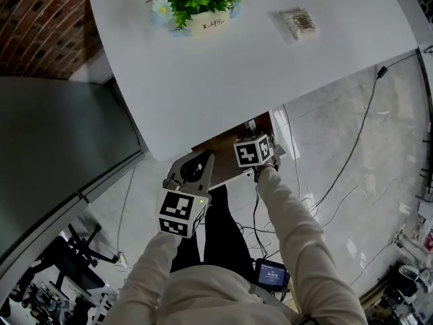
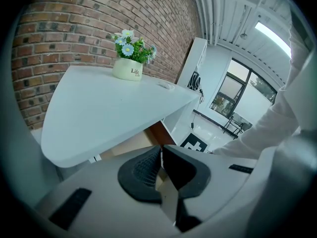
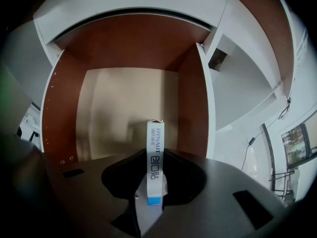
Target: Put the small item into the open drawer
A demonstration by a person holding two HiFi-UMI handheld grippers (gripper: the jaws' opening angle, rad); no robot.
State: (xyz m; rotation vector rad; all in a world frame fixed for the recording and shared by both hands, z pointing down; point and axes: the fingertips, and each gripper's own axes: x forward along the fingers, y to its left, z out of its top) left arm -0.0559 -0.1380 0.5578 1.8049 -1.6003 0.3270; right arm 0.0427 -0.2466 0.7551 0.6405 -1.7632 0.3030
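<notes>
While brick wall flanks table, right gripper clasps box, left gripper seemingly clenched.

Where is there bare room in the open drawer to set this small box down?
The whole pale drawer floor is bare, bordered by its brown side walls. Nothing crowds it; the box sits in the right gripper.

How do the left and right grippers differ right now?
The right gripper clamps a slim white cardboard box; the left gripper is shut on nothing. Right points into the brown-walled open drawer; left faces the white tabletop. Both carry marker cubes.
</notes>
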